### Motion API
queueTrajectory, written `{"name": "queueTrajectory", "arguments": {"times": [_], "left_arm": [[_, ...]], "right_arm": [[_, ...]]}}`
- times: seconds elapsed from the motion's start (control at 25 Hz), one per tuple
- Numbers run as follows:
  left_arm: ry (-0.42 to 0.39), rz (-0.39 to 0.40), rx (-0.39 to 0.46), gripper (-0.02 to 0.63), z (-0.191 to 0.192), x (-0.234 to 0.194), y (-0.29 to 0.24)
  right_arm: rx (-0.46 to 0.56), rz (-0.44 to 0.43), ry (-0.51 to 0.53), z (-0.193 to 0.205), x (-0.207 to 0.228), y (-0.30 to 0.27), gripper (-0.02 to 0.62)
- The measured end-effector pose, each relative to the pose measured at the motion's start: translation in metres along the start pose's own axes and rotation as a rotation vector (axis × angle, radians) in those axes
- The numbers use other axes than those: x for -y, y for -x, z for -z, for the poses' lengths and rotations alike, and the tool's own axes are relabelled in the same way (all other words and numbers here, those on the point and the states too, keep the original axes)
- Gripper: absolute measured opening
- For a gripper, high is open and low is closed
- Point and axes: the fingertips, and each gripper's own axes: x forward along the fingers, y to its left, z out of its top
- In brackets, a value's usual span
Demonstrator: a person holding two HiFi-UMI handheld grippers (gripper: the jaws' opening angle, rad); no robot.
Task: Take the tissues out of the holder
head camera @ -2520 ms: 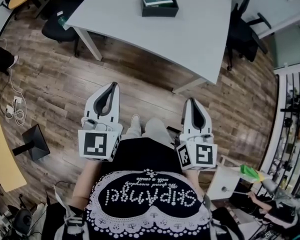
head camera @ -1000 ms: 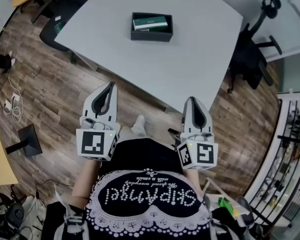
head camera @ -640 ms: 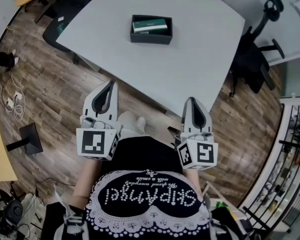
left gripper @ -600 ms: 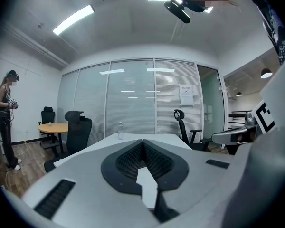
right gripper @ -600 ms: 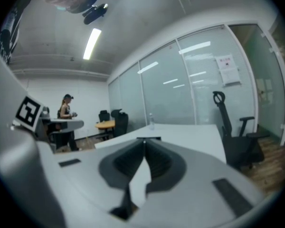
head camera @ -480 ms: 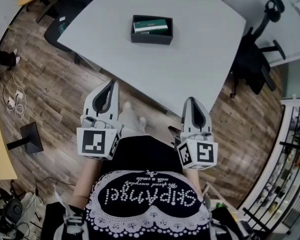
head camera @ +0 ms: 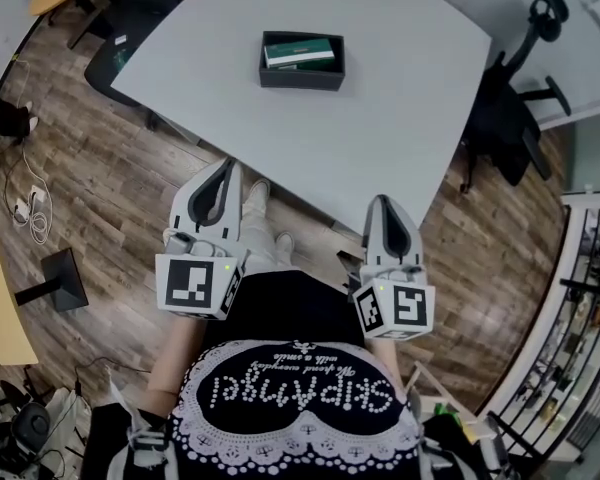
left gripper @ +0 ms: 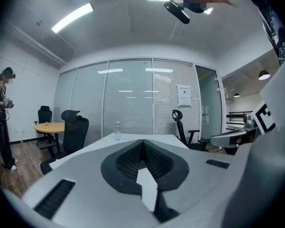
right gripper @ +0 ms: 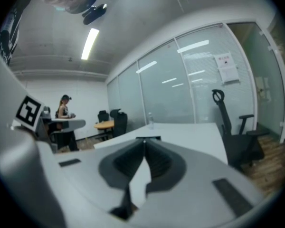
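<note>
Left gripper (head camera: 224, 168) and right gripper (head camera: 382, 201) are both closed tip to tip, nothing between the jaws. They are held side by side in front of the person's waist, over the floor, near the table (head camera: 400, 98) edge. The black holder (head camera: 300, 76) sits on the table, well ahead of both. The green tissues (head camera: 300, 52) lie inside it, untouched.

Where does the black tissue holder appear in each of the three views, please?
Head view: holder near the top, on the table.
Left gripper view: holder not visible; only the table shows.
Right gripper view: holder is a thin dark strip at mid-picture, on the table.
Shared landmark: the white table.
</note>
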Motion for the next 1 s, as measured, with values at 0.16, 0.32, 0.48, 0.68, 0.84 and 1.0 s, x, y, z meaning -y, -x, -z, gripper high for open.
{"name": "queueTrajectory", "arguments": {"times": [0.16, 0.32, 0.48, 0.68, 0.84, 1.0], "left_arm": [[0.009, 0.006, -0.016, 0.023, 0.004, -0.011, -0.01], [0.009, 0.022, -0.02, 0.023, 0.005, -0.025, -0.024], [0.009, 0.053, -0.017, 0.023, 0.004, -0.044, -0.046], [0.011, 0.078, -0.026, 0.023, -0.007, -0.078, -0.083], [0.013, 0.133, -0.022, 0.023, -0.015, -0.096, -0.112], [0.011, 0.177, -0.023, 0.023, -0.021, -0.112, -0.14]], "right_arm": [[-0.01, 0.005, 0.001, 0.001, -0.004, -0.016, 0.035], [-0.017, 0.005, 0.001, -0.002, -0.011, -0.037, 0.034], [-0.026, 0.019, 0.0, -0.004, -0.016, -0.065, 0.035], [-0.022, 0.055, -0.001, -0.019, -0.024, -0.105, 0.034], [-0.004, 0.098, 0.002, -0.036, -0.027, -0.132, 0.034], [-0.004, 0.157, -0.003, -0.043, -0.027, -0.15, 0.034]]}}
